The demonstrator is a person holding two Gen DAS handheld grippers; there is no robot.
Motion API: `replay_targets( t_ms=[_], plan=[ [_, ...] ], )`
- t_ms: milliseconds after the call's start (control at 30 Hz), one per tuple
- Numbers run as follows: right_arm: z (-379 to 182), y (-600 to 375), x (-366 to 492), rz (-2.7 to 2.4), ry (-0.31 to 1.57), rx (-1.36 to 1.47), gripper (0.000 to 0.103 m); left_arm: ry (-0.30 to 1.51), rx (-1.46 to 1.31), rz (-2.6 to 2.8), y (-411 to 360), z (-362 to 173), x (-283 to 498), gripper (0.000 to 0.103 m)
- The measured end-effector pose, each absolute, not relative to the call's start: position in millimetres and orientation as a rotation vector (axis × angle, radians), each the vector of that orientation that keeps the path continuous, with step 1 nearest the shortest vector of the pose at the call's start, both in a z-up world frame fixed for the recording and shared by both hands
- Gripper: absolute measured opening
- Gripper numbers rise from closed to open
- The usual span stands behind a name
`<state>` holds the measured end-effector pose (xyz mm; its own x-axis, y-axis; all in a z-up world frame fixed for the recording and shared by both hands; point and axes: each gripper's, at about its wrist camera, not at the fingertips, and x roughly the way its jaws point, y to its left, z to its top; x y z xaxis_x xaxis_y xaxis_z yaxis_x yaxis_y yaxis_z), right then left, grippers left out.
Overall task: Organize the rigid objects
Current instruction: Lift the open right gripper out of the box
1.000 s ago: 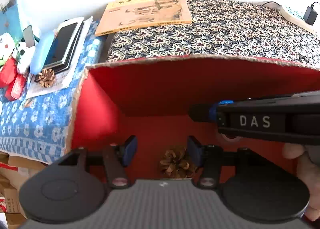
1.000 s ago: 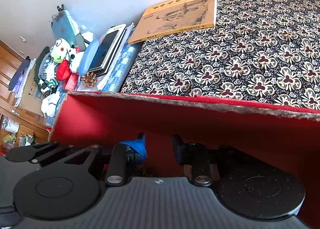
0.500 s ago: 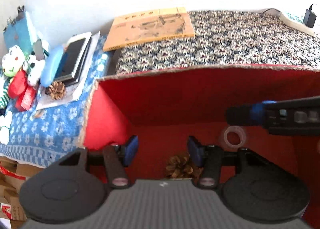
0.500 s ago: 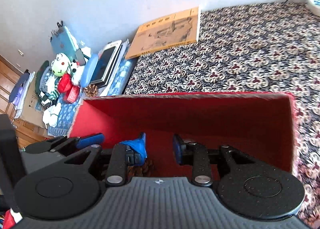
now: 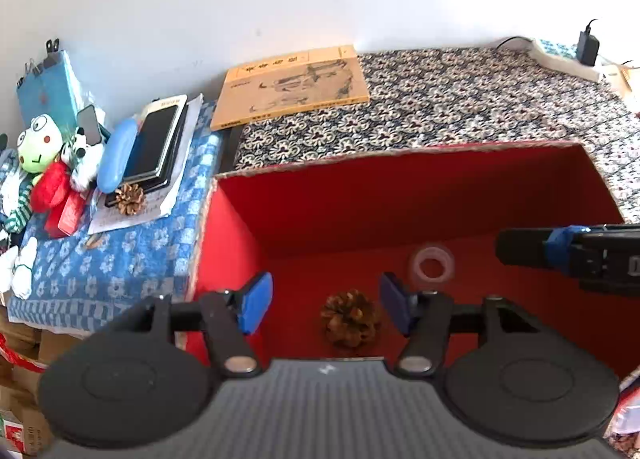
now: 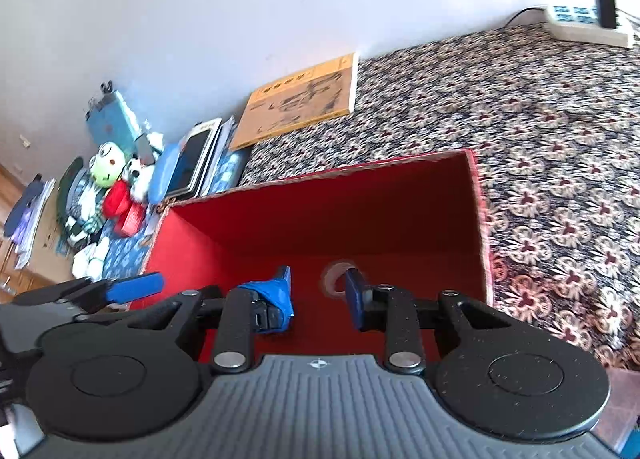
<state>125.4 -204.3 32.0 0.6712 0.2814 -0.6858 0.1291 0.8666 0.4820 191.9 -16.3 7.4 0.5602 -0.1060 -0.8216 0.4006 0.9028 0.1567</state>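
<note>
— Left tool (image 5: pixel 326 309) status?

— Spread wide, gripping nothing. It hangs over the near edge of the red box (image 5: pixel 400 195). A pine cone (image 5: pixel 351 318) lies on the box floor, seen between its blue pads (image 5: pixel 256 307), apart from both.

— Right tool (image 6: pixel 318 297)?

— Parted to a moderate gap, nothing between the pads. It also hangs above the box. In the left view its tip enters from the right, over the box interior.

— Other contents of the box?

— One clear tape roll (image 5: pixel 431 263), flat on the floor near the far wall, beyond and to the right of the cone, not touching it. In the right view the roll shows partly behind that tool's right pad.

— Where does the box stand?

— On a bench under a dark floral cloth (image 6: pixel 560 131). A yellow book (image 5: pixel 292 87) lies flat on that cloth by the wall, well apart from the box.

— Left of the box?

— A blue checked cloth (image 5: pixel 120 263) carrying a second pine cone (image 5: pixel 130 199), a stack with a phone (image 5: pixel 156 143) on top, a blue case (image 5: pixel 116 155) and a green frog plush (image 5: pixel 38 147). The second cone touches the stack's near edge.

— Far right?

— A power strip (image 6: pixel 584 23) with a black charger plugged in, by the wall.
</note>
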Motion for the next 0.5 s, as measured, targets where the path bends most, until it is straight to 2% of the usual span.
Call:
replay_targets(
  t_ms=[500],
  plan=[
    [50.7, -197.0, 73.3, -0.004, 0.755, 0.539, 0.013, 0.861, 0.351, -0.316, -7.8, 42.1, 136.4, 0.074]
  ],
)
